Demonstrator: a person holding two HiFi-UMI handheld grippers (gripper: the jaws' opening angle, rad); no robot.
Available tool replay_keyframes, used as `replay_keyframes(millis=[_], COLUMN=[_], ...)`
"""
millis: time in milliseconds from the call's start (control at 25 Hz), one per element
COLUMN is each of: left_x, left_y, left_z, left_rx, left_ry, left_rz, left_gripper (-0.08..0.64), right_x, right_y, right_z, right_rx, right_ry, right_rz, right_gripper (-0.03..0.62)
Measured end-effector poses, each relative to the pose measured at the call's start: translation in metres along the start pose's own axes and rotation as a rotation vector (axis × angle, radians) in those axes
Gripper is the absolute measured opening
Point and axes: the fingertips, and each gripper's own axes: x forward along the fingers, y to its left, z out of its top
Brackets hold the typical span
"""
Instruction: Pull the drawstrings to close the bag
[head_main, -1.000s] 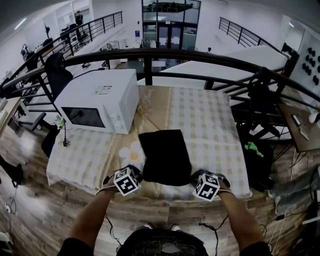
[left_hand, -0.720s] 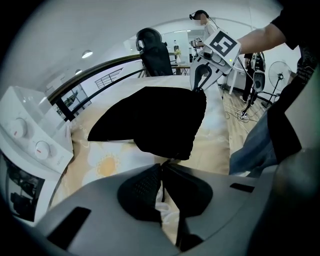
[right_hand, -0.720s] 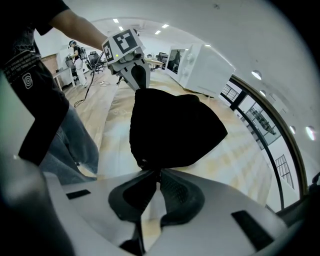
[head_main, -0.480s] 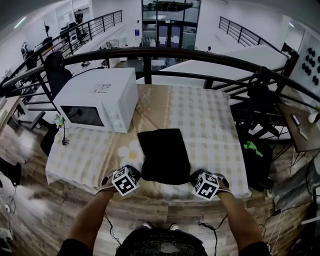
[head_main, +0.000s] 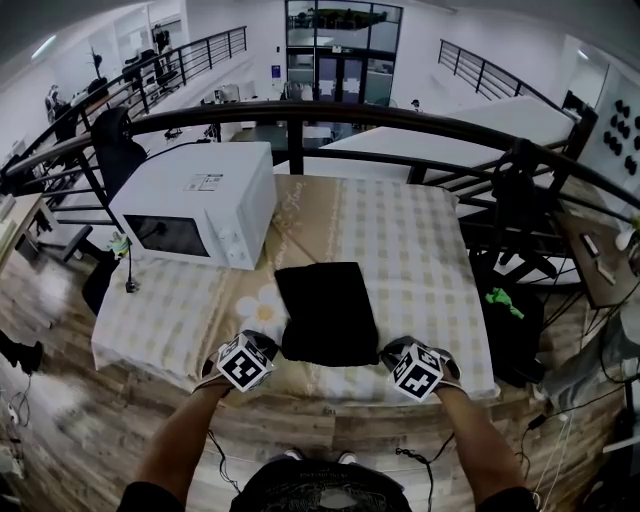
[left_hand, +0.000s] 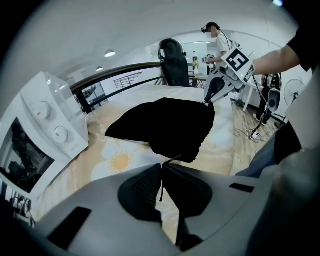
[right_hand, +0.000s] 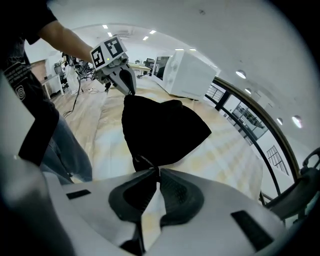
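1. The bag (head_main: 328, 312) is a flat piece of plain black cloth, roughly rectangular. It lies on the checked tablecloth (head_main: 420, 250), just to the right of the microwave (head_main: 195, 215) and nearer to the person than it.
2. In the two gripper views the end of the bag that is far from the microwave looks rounded.
3. The left gripper (left_hand: 162, 169) is at the bag's near corner on the microwave side. Its jaws are together and pinch the thin dark left drawstring (left_hand: 160, 186), and a short loose end hangs down between the pads.
4. The right gripper (right_hand: 157, 172) is at the near corner away from the microwave. Its jaws are closed on the right drawstring (right_hand: 142, 161), which shows as a small loop at their tips.
5. In the head view the marker cubes cover both pairs of jaws, and the drawstrings are too thin to see there.
6. The cloth is so dark that its folds and its mouth cannot be made out, so I cannot tell how far the mouth is gathered.
7. In the left gripper view the microwave is cut off at the left edge.
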Motion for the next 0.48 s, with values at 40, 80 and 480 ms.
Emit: replay_keyframes(millis=[40, 80, 480], left_x=[-0.002, -0.004, -0.032], left_y=[0.002, 0.003, 0.014], left_z=[0.003, 0.007, 0.044], left_rx=[-0.016, -0.031, -0.183], left_ry=[-0.014, -0.03, -0.181], left_rz=[0.005, 0.011, 0.082], left_gripper=[0.037, 0.037, 0.035], right_x=[-0.002, -0.004, -0.033], right_y=[-0.003, -0.006, -0.03], right_z=[0.002, 0.004, 0.036], right_rx=[0.012, 0.025, 0.151], right_ry=[-0.009, -0.018, -0.147], right_rz=[-0.014, -0.027, -0.125], right_gripper=[0.034, 0.034, 0.034])
